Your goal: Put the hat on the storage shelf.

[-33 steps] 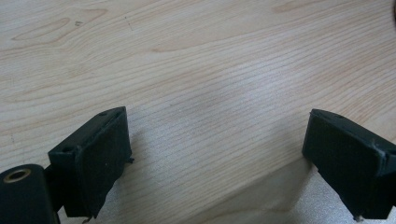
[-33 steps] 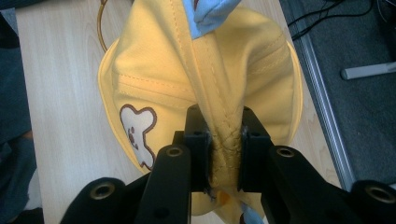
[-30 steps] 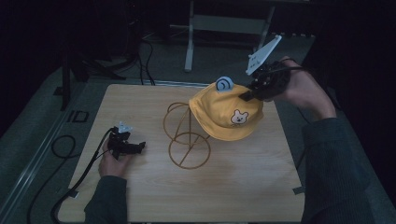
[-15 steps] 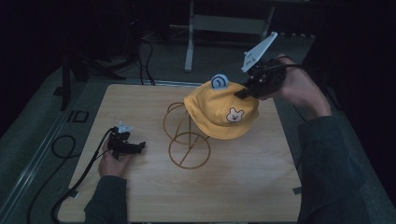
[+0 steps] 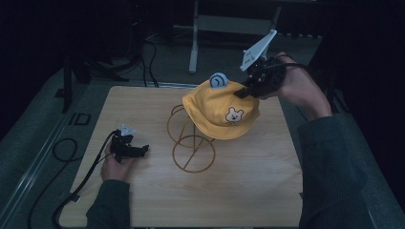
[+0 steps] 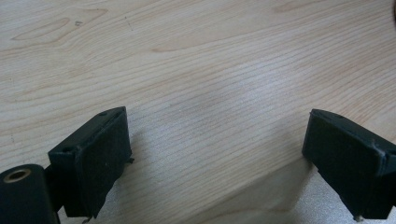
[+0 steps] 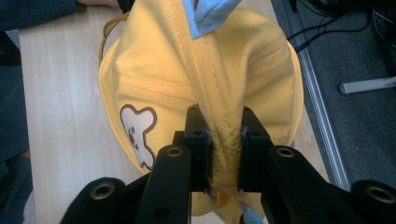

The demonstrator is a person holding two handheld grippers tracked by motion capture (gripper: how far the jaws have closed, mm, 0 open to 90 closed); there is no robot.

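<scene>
While the left gripper (image 5: 138, 150) lies low on the pale wooden table (image 5: 248, 191) with its black jaws spread wide and nothing but bare wood grain between them, all the work sits with the other hand. Ahead of that idle tool stands a thin gold wire stand (image 5: 191, 143) of looped rings, and draped over its top is a small yellow cloth hat (image 5: 217, 107) with a bear face stitched on the front and a little blue ear (image 5: 218, 80) poking up. Past the hat, the right gripper (image 7: 223, 149) is clamped on a bunched fold of the yellow fabric at the crown — the pads pinch the seam tight, and the cloth puckers between them.

Judging by how things lie, the hat is either being settled onto the stand or lifted off it; I cannot tell which. It hangs tilted, the brim low toward the person, so the job looks partway — the grip not yet let go.

No box, bowl or tray stands on the table.
</scene>
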